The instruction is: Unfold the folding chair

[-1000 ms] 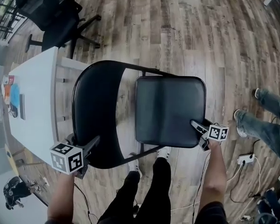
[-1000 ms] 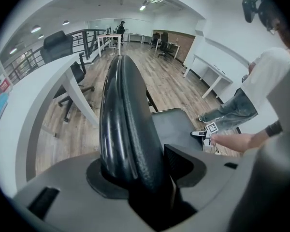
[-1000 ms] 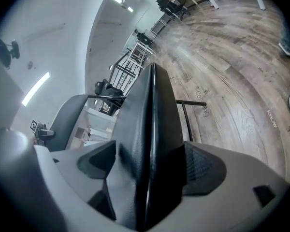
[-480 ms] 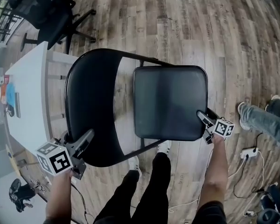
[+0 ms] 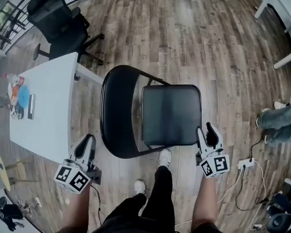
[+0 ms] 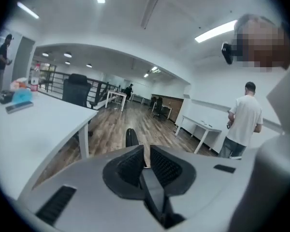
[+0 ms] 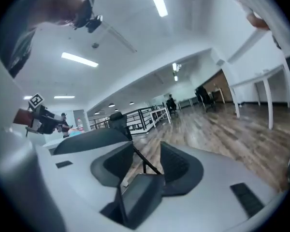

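The wood-plank floor (image 5: 223,42) of this open office is carrying the black padded metal folding chair (image 5: 170,114), standing near a white table (image 5: 43,110), seat lying flat. Unfolding is looking complete. The left hand-held gripper (image 5: 87,142) and right hand-held gripper (image 5: 207,131) are hanging clear of it, jaws closing on nothing.

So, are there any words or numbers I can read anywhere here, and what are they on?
No readable words or numbers anywhere.
Left cube and right cube: only black-and-white square patterns, no letters.
Small things on the white table: too small to read.
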`<state>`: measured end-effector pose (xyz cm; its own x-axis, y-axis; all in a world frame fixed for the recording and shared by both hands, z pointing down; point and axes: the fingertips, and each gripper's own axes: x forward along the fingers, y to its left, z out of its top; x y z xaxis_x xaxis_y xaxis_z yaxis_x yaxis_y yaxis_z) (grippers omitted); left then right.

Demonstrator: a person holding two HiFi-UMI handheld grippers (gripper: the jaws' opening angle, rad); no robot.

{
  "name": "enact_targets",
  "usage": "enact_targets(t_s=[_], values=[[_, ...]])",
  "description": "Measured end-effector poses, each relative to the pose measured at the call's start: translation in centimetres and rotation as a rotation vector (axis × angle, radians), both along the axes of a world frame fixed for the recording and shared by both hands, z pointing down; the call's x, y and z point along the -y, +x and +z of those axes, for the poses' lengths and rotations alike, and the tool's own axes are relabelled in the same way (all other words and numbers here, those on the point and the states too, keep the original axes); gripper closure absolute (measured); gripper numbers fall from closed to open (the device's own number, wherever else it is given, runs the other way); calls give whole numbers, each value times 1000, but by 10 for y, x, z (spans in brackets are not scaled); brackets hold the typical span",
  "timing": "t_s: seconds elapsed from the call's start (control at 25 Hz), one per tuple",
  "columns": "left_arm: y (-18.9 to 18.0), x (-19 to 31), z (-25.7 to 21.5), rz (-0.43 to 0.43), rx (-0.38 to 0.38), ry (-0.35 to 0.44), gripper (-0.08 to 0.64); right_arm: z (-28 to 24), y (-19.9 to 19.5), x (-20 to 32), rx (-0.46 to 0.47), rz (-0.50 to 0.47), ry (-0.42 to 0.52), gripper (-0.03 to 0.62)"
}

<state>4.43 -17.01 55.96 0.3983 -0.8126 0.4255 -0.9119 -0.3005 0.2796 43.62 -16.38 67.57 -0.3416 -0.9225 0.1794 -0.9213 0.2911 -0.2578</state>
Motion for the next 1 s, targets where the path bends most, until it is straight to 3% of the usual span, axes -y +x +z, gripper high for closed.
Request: enact_targets(t_s=[0.04,0.16,0.24,0.44,0.72,1.0], values=[[-2,-15,-13,-11,-12,15,539,-35,-24,-20,-61,-2,35,421],[-4,-68,-56,-6,-62,77,555,-126,-85,-85,-244,10,109,561],[-9,-107,-74,40,-43,155,555,-173,-121,-128,-309,32,136,577],[-19,-203,-108,126,14,269,555,-239,-188,-232,-337,118,145,577],[-24,-311,-138,197,-43,248,555,-262,-241,-351,-343,158,99,578],[-27,-368,-165,184,-43,265,555,-298,-257,-400,-352,120,158,578]])
